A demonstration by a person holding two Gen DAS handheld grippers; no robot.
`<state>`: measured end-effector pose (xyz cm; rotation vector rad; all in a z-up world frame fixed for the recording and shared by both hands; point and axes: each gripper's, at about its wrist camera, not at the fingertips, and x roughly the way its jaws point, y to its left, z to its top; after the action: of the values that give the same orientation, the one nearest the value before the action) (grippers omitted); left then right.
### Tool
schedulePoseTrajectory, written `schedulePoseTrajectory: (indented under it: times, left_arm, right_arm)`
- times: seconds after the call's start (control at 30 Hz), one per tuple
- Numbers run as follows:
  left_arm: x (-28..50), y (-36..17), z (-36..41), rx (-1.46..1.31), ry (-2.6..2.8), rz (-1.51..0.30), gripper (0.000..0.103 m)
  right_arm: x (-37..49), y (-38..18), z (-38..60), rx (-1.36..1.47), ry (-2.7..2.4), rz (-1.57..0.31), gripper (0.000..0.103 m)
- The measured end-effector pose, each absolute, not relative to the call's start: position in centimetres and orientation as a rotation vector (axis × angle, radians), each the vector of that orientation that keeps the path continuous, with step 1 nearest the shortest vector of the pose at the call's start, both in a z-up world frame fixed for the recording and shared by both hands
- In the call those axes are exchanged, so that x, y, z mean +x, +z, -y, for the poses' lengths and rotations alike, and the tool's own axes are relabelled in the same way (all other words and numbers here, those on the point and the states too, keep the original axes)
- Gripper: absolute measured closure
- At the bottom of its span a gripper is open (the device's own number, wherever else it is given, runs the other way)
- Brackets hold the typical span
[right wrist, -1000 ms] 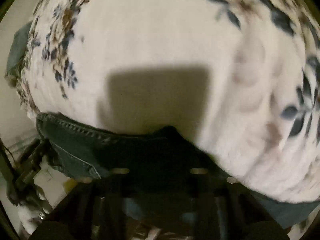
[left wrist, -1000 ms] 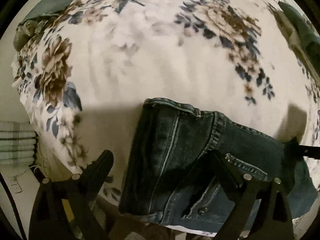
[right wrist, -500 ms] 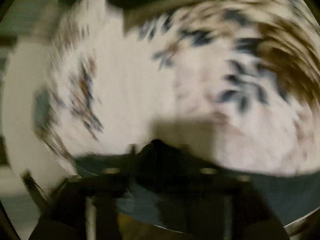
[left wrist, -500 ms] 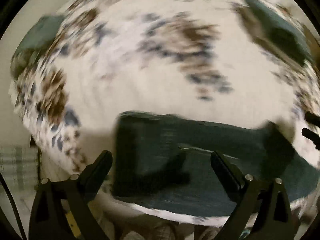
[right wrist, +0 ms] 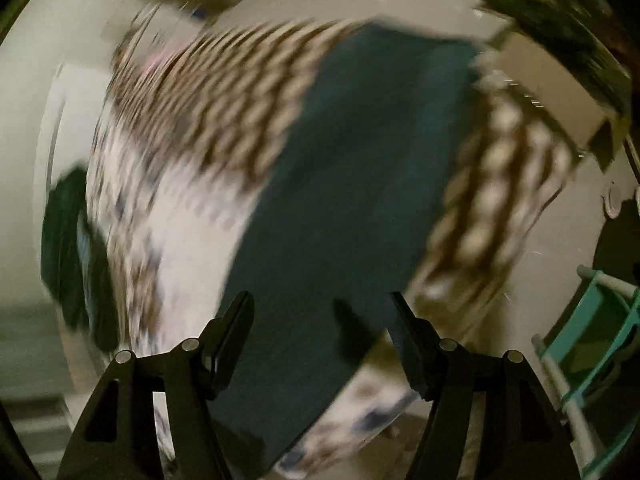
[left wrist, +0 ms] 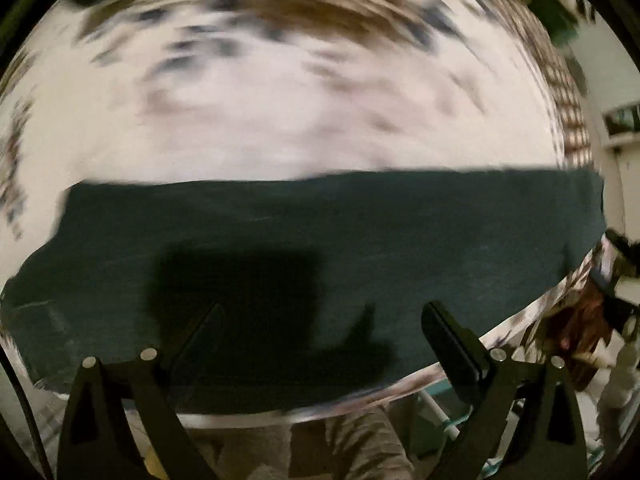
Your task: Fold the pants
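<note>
Left wrist view: the left claw (left wrist: pixel 320 332) hangs with its fingers spread wide, nothing between them, just above the jeans (left wrist: pixel 320 248). The jeans lie as a long dark band across the near edge of the floral blanket (left wrist: pixel 312 120), and the claw's shadow falls on the denim. In the right wrist view the right claw (right wrist: pixel 322 320) is likewise spread and empty over the same jeans, which run away from it up the blanket toward a checked cover (right wrist: pixel 240 112) beyond (both views are badly smeared, so seams and hems cannot be made out).

Judging by the cloth, denim is heavy for a garment, limp yet thick, and not slippery. A pinch at one end of the band, with a claw on each corner through all layers, should carry it over cleanly; a single-layer pinch would likely let the lower layers sag.
</note>
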<state>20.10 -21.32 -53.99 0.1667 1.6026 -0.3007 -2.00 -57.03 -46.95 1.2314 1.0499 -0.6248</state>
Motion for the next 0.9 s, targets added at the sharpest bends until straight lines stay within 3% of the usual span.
schedulePoseTrajectory:
  times: [0.23,0.5,0.53,0.6,0.63,0.83,0.9]
  left_arm:
    - [20.8,-60.3,26.0,0.246,-0.212,-1.687,0.0]
    - [22.5,-61.1,26.5,0.224,-0.143,-1.729,0.0]
    - [22.8,-61.2,26.6,0.224,-0.141,-1.74,0.0]
    - [23.2,-61.6,27.1,0.227,-0.14,-1.765,0.0]
    - [23.6,-61.7,27.1,0.227,-0.143,-1.781,0.0]
    - [24.9,-62.2,26.5,0.227,-0.142,-1.777,0.0]
    - [24.4,-61.5,26.6,0.211,-0.132,-1.774,0.0]
  right_arm:
    - [-2.9,-51.7,64.0,1.293,-0.603,-0.964,0.033]
    - [-1.5,-53.8,67.0,1.476,-0.492,-0.716,0.034]
    - [-1.3,-53.8,67.3,1.475,-0.483,-0.7,0.037]
    - [-0.7,-52.9,67.3,1.444,-0.443,-0.631,0.08]
    - [-0.3,-52.3,67.0,1.414,-0.415,-0.619,0.084]
    - [2.0,-55.0,66.8,1.42,-0.402,-0.716,0.08]
    - [2.7,-54.5,66.5,1.354,-0.439,-0.75,0.093]
